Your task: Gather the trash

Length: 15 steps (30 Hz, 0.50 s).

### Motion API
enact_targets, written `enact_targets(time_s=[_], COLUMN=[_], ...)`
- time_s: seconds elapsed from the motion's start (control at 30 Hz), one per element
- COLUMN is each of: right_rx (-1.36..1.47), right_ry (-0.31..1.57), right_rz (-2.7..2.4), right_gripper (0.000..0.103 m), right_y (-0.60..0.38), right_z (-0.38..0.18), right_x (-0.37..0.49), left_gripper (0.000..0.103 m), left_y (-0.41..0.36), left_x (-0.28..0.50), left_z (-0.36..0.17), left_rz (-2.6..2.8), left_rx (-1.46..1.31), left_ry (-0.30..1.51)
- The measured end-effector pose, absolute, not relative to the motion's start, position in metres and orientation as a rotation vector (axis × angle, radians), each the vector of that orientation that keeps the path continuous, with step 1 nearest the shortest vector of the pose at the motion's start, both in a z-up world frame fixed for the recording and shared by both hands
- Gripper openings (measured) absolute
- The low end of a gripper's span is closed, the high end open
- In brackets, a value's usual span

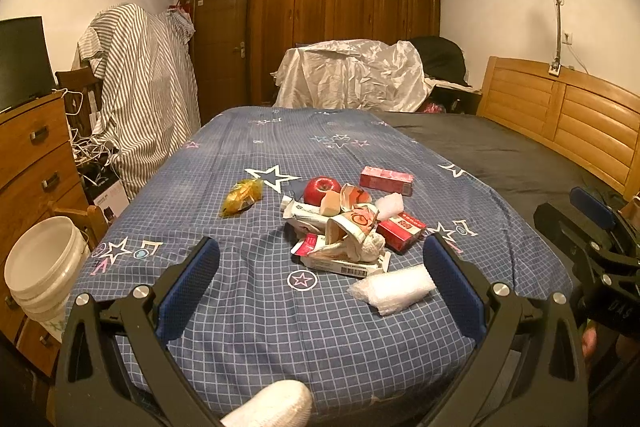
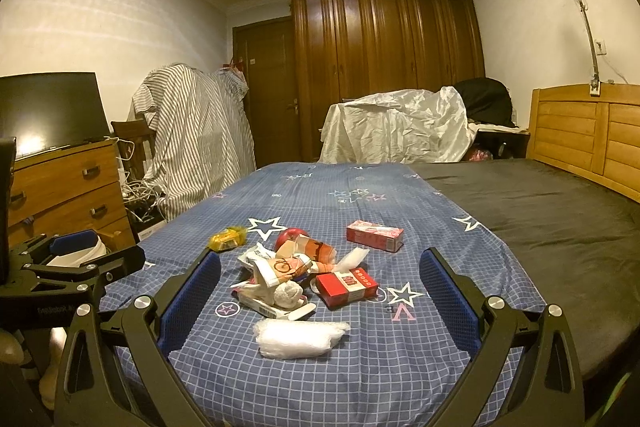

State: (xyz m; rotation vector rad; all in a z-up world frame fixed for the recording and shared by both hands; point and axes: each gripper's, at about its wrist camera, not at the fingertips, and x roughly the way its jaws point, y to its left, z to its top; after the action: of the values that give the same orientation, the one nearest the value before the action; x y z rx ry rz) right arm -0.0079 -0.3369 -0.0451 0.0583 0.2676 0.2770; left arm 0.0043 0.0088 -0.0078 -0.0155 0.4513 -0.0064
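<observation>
Both grippers are held above the near edge of the bed (image 1: 280,147), short of the trash. The left gripper (image 1: 320,279) is spread wide with nothing between its pads; the right gripper (image 2: 320,295) is likewise spread and empty. The trash lies as a loose pile (image 1: 340,231) on the blue sheet: crumpled wrappers, a red box (image 1: 401,229), a pink box (image 1: 386,180) set a little behind, a bubble-wrap wad (image 1: 394,289) nearest the grippers, and a yellow wrapper (image 1: 242,195) apart to the left. An apple (image 1: 321,189) rests against the far side of the pile. A white bucket (image 1: 40,263) stands on the floor beside the bed's left edge and is judged to be the likely receptacle. No item has yet been taken. Several faults are foreseeable. The apple may be swept up with the wrappers, since it touches them. The bubble wrap may be compressed and slip from the pads. The soft sheet may be pinched together with a flat wrapper if the descent is too deep. A light piece may fall between bed and bucket during transfer.
</observation>
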Motion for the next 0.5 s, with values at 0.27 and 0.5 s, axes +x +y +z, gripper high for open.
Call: enact_targets(time_s=[0.27,0.5], right_rx=[0.059,0.062], right_ry=[0.270,0.274], right_rz=[0.280,0.284], right_gripper=[0.099,0.099], right_y=[-0.3367,-0.3359], right_z=[-0.0444,-0.0437], right_x=[-0.0082,-0.0085], left_gripper=[0.098,0.098], left_y=[0.0099,0.0102], left_x=[0.0028,0.0026], left_z=[-0.0085,-0.0094], left_rz=[-0.004,-0.007], left_rx=[-0.018,-0.019], left_ry=[0.456,0.457])
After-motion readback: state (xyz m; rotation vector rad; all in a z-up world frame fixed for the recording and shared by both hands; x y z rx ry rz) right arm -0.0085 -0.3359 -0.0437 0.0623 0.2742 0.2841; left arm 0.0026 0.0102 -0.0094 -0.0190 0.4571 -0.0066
